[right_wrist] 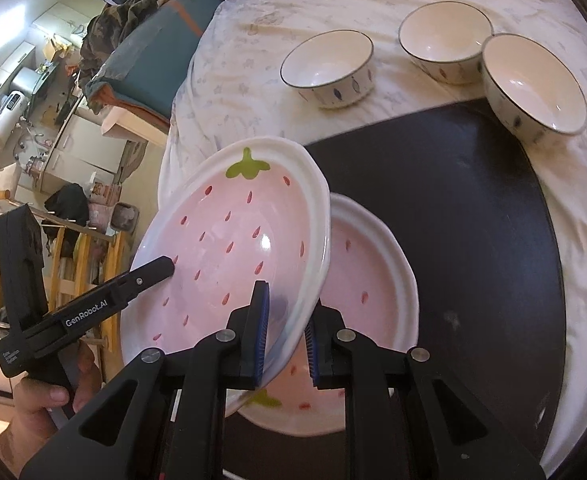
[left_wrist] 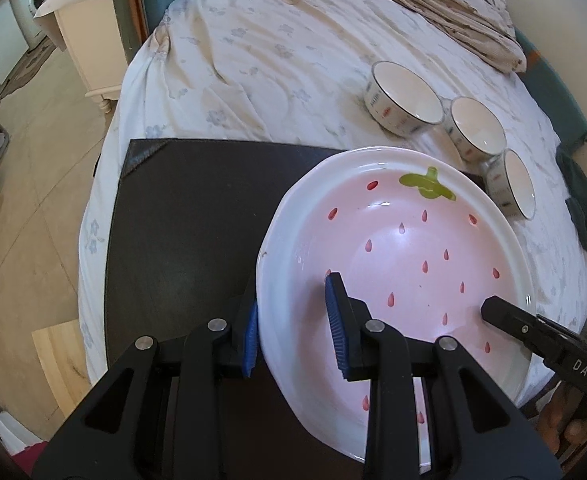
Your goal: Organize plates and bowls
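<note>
A pink strawberry plate (left_wrist: 405, 248) (right_wrist: 233, 248) is held tilted above a dark mat (left_wrist: 181, 216) (right_wrist: 453, 208). My left gripper (left_wrist: 293, 328) is shut on its near left rim. My right gripper (right_wrist: 285, 332) is shut on its opposite rim; its finger also shows in the left wrist view (left_wrist: 505, 312). A second strawberry plate (right_wrist: 365, 280) lies flat on the mat, partly under the held one. Three white bowls (left_wrist: 405, 98) (left_wrist: 477, 128) (left_wrist: 513, 184) stand on the bedsheet beyond the mat; they also show in the right wrist view (right_wrist: 329, 68) (right_wrist: 445, 46) (right_wrist: 533, 88).
The mat lies on a bed with a floral white sheet (left_wrist: 261, 52). A crumpled blanket (left_wrist: 453, 4) lies at the far end. A white nightstand (left_wrist: 85, 40) stands beside the bed. Green cloth (left_wrist: 581, 208) lies at the right edge.
</note>
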The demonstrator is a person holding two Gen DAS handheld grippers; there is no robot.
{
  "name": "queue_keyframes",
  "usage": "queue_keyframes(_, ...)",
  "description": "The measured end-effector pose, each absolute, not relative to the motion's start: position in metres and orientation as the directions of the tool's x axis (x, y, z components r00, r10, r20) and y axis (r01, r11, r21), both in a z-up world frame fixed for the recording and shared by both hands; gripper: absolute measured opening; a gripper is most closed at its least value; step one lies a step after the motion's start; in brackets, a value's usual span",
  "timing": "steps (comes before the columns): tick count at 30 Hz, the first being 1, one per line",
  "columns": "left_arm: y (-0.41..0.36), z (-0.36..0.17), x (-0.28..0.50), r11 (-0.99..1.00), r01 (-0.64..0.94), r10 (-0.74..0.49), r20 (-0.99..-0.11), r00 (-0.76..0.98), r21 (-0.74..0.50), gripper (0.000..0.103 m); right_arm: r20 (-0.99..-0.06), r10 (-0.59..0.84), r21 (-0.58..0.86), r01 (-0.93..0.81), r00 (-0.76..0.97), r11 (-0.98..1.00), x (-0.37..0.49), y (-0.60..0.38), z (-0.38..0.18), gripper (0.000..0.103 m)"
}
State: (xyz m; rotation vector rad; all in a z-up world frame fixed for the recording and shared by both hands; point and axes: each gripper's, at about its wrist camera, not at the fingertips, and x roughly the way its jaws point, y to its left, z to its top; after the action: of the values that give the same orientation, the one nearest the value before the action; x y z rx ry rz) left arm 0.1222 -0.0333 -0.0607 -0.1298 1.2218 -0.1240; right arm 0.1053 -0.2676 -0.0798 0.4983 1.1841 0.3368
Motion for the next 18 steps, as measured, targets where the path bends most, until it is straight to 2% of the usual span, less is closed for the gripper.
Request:
queue_keyframes(6, -0.047, -0.062, 0.102, 0.987, 0.092, -0.159, -0.921, 0.354, -0.135, 0.026, -0.803, 0.488, 0.521, 0.004, 0.342, 0.854, 0.077, -0.275, -0.08, 0.019)
queue_keyframes(10, -0.049, -0.07, 0.097, 0.983, 0.092, -0.183, -0.924, 0.334, -0.162, 0.026, -0.81, 0.476, 0.508, 0.004, 0.343, 0.861, 0.065, -0.277, -0.083, 0.019)
queue_keyframes(18, -0.055, -0.079, 0.092, 0.985, 0.117, -0.158, -0.93, 0.331, -0.126, 0.027, -0.825, 0.461, 0.496, 0.026, 0.328, 0.868, 0.051, -0.279, -0.093, 0.019)
